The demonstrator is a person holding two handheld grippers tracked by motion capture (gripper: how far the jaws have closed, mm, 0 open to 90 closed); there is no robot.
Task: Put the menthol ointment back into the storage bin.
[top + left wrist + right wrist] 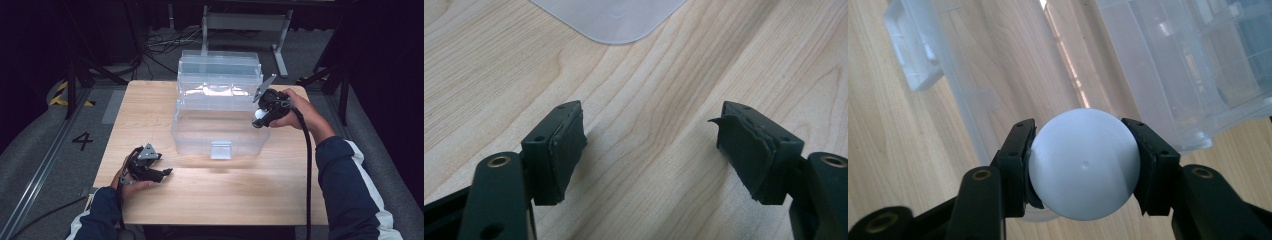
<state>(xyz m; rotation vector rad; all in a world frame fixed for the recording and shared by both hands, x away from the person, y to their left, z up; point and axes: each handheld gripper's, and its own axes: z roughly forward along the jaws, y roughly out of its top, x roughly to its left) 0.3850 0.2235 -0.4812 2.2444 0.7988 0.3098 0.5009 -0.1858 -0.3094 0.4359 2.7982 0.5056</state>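
A white ball (1083, 164) sits squeezed between the two black pads of my right gripper (1082, 160). In the high view that right gripper (260, 119) hangs over the right end of a clear plastic box (218, 131) whose lid (220, 75) is folded back, and the ball (259, 114) peeks out white at its tip. My left gripper (167, 172) rests low on the wooden table (210, 195) near the front left, pointing toward the box. Its jaws stand apart with bare wood between them, as the left gripper view (651, 142) shows.
The box has a small latch (221, 149) on its front wall, and a rounded corner of clear plastic (611, 17) lies ahead of the left gripper. Beyond the table's far edge stand a metal frame (245, 22) and cables on the floor. A black cable (306, 165) trails from the right gripper.
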